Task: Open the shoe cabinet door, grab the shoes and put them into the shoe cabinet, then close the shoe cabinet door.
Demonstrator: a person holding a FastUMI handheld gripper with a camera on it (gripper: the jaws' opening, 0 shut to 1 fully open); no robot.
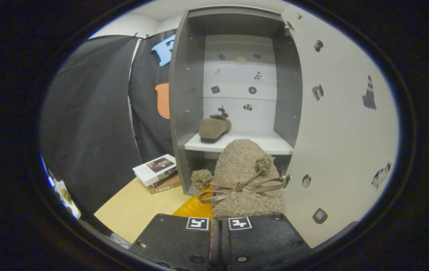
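A fuzzy brown shoe (244,177) with a ribbon bow and pompoms is held up between my fingers, toe pointing at the cabinet. My gripper (219,223) is shut on its heel end. The grey shoe cabinet (184,94) stands just ahead, its white door (342,124) swung open to the right. A second matching shoe (214,128) lies on the white shelf (270,145) inside, toward the shelf's left side.
A stack of books (158,171) lies on the light wooden table (139,210) left of the cabinet's base. A yellow mat (195,209) shows under the held shoe. Black cloth hangs behind and to the left.
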